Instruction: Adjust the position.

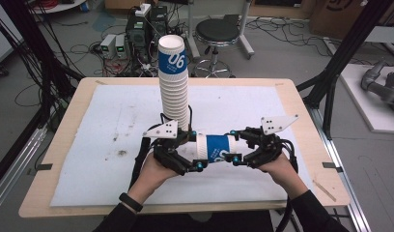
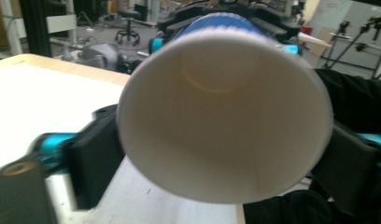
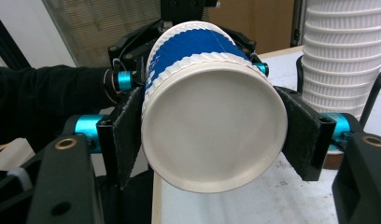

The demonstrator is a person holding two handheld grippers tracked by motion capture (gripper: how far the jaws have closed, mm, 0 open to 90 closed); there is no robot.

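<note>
**Cup pinched at both ends: crush and drop risk**

Cup [image 1: 216, 148] is held sideways above the table [image 1: 60, 145], between the two grippers. Left gripper [image 2: 223, 154] is closed on the rim end, right gripper [image 3: 214, 135] on the base end, pads [image 3: 125, 135] pressed to the wall. Thin paper could be ovalised by over-squeeze; the stack [image 1: 175, 87] just behind could be knocked.

1. Cup [image 1: 215, 148]: paper, ribbed blue-and-white sleeve, smooth matt white inside and base.
2. Cup stack [image 1: 174, 82], far of it: the same ribbed paper.
3. Left gripper [image 1: 191, 152], right gripper [image 1: 237, 146]: matt black plastic bodies, glossy cyan metal fittings, rough dark pads [image 3: 127, 135].
4. Table [image 1: 61, 137]: pale smooth wood rim.
5. Mat [image 1: 113, 125]: matt white, stained.
</note>
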